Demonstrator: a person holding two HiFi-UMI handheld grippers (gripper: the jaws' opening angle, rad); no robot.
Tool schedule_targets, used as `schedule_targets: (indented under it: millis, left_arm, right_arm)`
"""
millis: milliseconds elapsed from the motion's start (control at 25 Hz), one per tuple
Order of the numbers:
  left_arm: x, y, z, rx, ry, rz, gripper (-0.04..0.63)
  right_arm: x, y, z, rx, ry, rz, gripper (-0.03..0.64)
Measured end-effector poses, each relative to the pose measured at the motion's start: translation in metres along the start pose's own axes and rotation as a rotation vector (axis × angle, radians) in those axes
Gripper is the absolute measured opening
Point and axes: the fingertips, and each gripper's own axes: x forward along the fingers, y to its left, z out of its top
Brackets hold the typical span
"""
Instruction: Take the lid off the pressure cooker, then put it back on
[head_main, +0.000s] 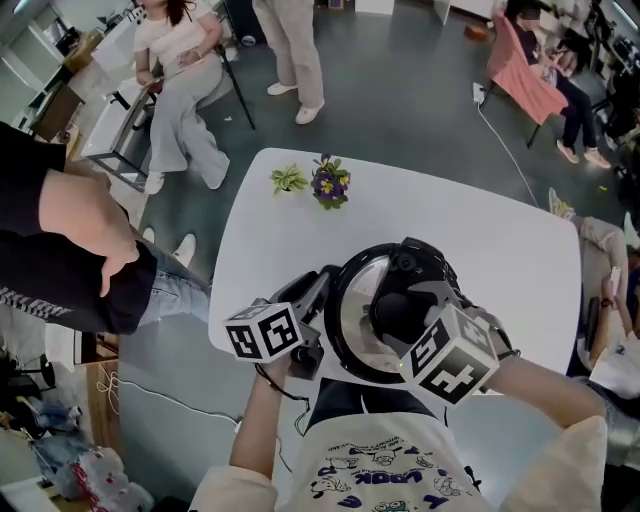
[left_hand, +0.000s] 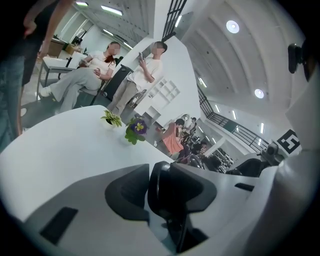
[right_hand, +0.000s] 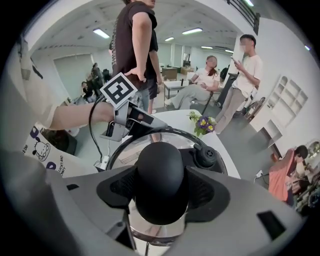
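Right gripper (right_hand: 161, 189) jaws clamp the lid knob (right_hand: 160, 167); left gripper (left_hand: 163, 194) jaws pinch the cooker's side handle (left_hand: 159, 184). Advised: brace pot, turn lid level, then lift.

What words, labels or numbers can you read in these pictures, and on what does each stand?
"LUCKY AND", as far as it reads, on the white printed shirt; the rest is too small.
Blue print on that shirt, head view: upside down, too blurred.
White print on the bystander's black sleeve: too blurred.
Marker cubes: square patterns only, no letters.
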Motion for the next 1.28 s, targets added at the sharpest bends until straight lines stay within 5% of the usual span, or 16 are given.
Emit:
schedule_targets:
  millis: [280, 1280]
  left_arm:
    - [-0.002, -0.003, 0.001, -0.027, 0.000, 0.014, 0.138]
    - [0.004, 0.006, -0.001, -0.025, -0.013, 0.058, 0.138]
  right_arm:
    - [-0.002, 0.006, -0.002, 0.005, 0.092, 0.097, 0.297]
    - [0.010, -0.002, -0.004, 0.012, 0.069, 0.077, 0.296]
